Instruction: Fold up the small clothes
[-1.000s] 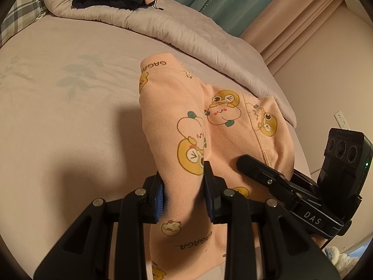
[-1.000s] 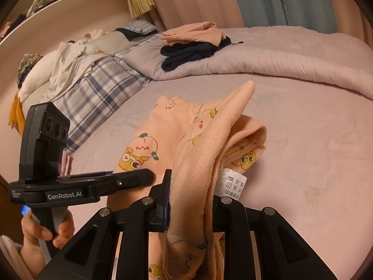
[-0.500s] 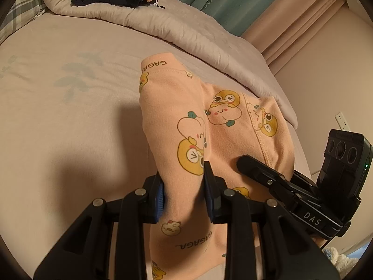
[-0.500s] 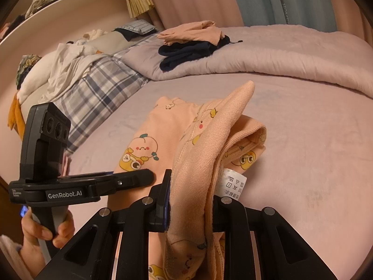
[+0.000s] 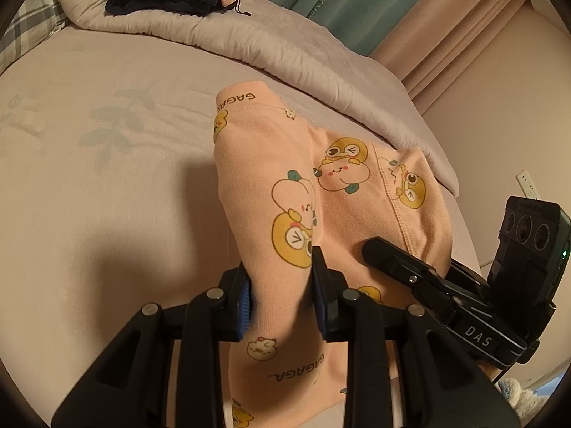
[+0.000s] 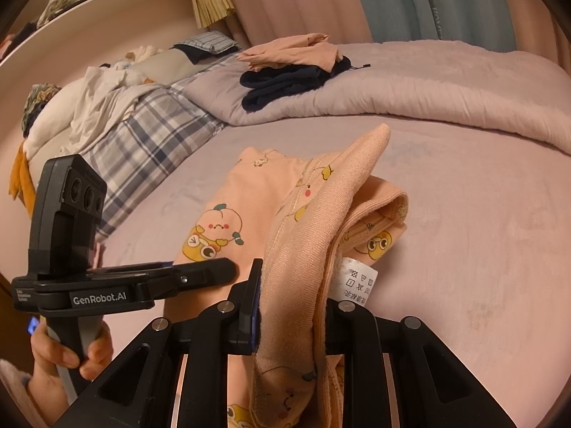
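Peach cartoon-print pyjama garment (image 5: pixel 357 192) held up at its near edge by two grippers over the bed sheet (image 5: pixel 107 178).

One such garment is on the near part of the bed, its far part lying flat on the sheet while two folds rise toward the cameras. The left gripper (image 5: pixel 282 285) is clenched on one fold; the right gripper (image 6: pixel 292 296) is clenched on the thick ribbed fold beside one white care label (image 6: pixel 357 283). Both point forward and down, side by side. A hand (image 6: pixel 67 353) grips the left gripper's handle. Far back, one stack of two folded clothes (image 6: pixel 292 67), peach on navy, sits on one grey quilt (image 6: pixel 446 82); plaid bedding (image 6: pixel 142 135) lies to the left.
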{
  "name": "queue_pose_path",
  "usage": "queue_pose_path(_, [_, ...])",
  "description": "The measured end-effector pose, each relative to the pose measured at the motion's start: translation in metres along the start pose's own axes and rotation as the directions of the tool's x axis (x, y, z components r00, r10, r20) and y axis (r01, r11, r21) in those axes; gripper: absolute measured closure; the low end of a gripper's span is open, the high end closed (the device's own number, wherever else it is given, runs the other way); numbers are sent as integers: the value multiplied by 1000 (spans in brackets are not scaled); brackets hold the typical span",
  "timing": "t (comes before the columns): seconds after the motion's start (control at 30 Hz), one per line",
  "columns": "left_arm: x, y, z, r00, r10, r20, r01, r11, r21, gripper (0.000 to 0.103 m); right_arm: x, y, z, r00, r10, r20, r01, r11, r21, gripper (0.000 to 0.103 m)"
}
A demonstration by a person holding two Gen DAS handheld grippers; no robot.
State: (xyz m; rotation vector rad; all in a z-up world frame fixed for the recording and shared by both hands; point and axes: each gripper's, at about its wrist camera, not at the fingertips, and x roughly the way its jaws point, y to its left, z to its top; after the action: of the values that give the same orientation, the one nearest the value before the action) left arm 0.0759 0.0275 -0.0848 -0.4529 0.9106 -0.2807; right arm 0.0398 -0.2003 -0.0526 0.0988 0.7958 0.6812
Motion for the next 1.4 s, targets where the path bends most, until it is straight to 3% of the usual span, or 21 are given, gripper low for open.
queue_pose_path(1.4, [34, 19, 14, 996, 62, -68, -64, 998, -22, 75, 46, -4, 3, 995, -56, -78, 58, 998, 24, 79])
